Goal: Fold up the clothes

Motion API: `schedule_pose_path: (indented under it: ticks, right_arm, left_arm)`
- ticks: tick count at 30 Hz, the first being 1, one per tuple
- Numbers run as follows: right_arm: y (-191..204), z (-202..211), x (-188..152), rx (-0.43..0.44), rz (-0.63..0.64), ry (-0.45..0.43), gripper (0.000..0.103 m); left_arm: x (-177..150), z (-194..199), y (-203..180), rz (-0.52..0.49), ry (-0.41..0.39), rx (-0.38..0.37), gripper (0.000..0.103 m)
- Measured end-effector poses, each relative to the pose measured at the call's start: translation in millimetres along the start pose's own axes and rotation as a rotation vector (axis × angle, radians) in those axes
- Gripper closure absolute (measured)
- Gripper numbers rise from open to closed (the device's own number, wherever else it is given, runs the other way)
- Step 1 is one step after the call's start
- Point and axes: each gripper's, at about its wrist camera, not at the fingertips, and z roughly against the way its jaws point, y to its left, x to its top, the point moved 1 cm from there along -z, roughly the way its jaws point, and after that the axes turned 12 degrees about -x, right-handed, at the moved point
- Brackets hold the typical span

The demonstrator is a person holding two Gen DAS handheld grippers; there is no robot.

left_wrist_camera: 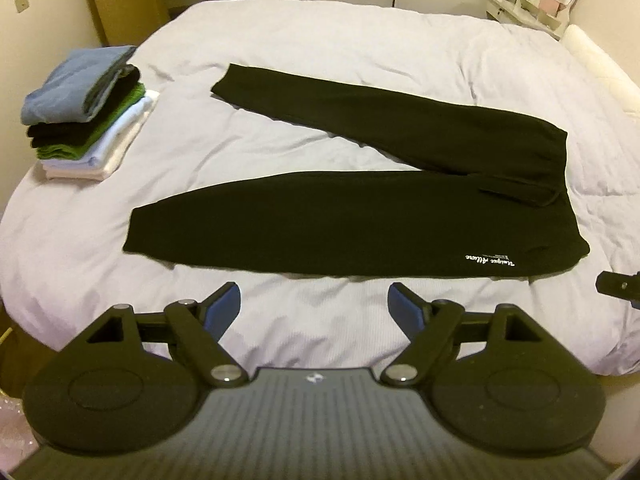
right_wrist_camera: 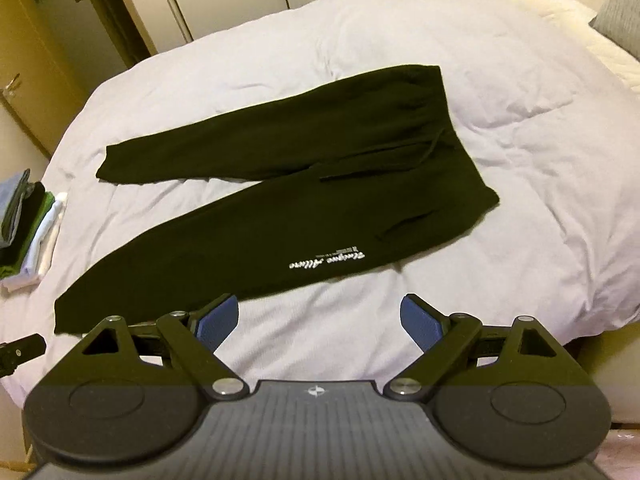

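Note:
Black trousers (left_wrist_camera: 360, 220) lie spread flat on the bed, legs apart and pointing left, waistband at the right, a white logo near the front hip. They also show in the right wrist view (right_wrist_camera: 280, 208). My left gripper (left_wrist_camera: 314, 300) is open and empty, above the bed's near edge, just short of the near leg. My right gripper (right_wrist_camera: 320, 312) is open and empty, near the front edge below the logo. The right gripper's tip shows at the left view's right edge (left_wrist_camera: 618, 286).
A stack of folded clothes (left_wrist_camera: 88, 116) sits at the bed's left side, also in the right wrist view (right_wrist_camera: 28, 232). The bed (left_wrist_camera: 320, 40) has a pale lilac cover. Wardrobe doors stand behind, a pillow (right_wrist_camera: 620, 20) lies at the right.

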Motion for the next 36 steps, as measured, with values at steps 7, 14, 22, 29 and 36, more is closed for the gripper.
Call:
schedule_pose_path:
  ticks: [7, 14, 22, 29, 36]
  right_arm:
    - [-1.2, 32.1, -22.4, -0.008, 0.045, -0.033, 0.013]
    - [-0.5, 39.4, -41.5, -0.007, 0.067, -0.018, 0.013]
    - [-0.9, 45.3, -50.7, -0.010, 0.073, -0.009, 0.013]
    - [-6.8, 51.6, -49.7, -0.010, 0.062, -0.023, 0.013]
    - [-18.8, 53.5, -45.5, -0.010, 0.038, -0.036, 0.013]
  left_arm:
    - [-17.7, 34.0, -6.2, -0.001, -0.024, 0.030, 0.018]
    - [-35.5, 46.2, -7.6, -0.017, -0.010, 0.043, 0.018]
    - [-43.9, 58.3, -1.8, -0.020, -0.016, 0.041, 0.016]
    - [-43.4, 63.1, -7.6, -0.040, -0.027, 0.028, 0.014]
    - [-38.6, 62.5, -19.8, -0.064, -0.042, 0.016, 0.012]
